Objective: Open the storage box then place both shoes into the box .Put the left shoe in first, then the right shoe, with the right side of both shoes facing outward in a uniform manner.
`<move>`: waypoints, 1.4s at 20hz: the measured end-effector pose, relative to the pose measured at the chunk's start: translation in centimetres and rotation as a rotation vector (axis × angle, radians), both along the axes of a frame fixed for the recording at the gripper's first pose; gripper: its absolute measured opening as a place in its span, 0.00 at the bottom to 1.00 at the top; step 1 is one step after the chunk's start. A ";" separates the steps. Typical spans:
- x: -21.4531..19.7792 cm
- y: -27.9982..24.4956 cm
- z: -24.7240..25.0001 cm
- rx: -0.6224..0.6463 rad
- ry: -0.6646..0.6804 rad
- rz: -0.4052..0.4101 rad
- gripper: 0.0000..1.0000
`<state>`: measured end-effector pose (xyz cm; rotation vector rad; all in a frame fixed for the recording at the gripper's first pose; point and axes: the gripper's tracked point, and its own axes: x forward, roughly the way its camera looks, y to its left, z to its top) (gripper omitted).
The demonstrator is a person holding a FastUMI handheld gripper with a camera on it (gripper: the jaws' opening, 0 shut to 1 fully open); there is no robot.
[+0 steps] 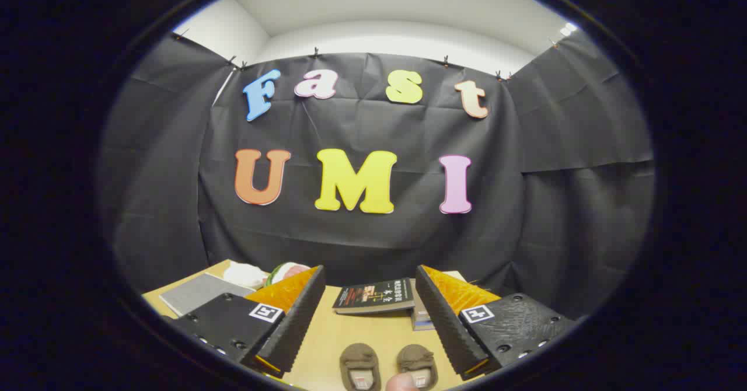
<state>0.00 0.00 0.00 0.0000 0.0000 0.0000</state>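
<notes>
Gripper [370, 297] held level above the table [338, 344], its 2 fingers spread wide apart, released, gripping nothing. Bare wooden surface showing between them.

2 small brown shoes [388, 366] side by side on the table near its front edge, below and between the fingers, touching neither. Left one [360, 366] and right one [416, 365] apart by a narrow gap, openings facing up, pale insoles visible inside. A rounded pinkish shape, perhaps a fingertip [401, 383], just in front of the right one; cannot tell for certain.

Beyond the fingers, toward the back edge of the table, a dark-covered book [373, 295] lying flat on the wood, tilted slightly. Just beside it, a stack of books [421, 318] partly hidden behind the right finger.

Toward the back left corner, a flat grey lidded box [198, 292], closed as far as can be seen, lying on the table. Behind it a white bundle [244, 274] and a round red, white and green item [286, 272], both partly hidden by the left finger; cannot tell what they are.

Black cloth wall [362, 239] rising right behind the back edge.
</notes>
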 end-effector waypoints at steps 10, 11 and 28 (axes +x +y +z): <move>-0.1 2.7 0.7 0.012 -0.008 0.088 0.95; -0.1 2.7 0.7 0.011 -0.007 0.091 0.95; -0.1 2.5 0.6 0.000 0.011 0.105 0.95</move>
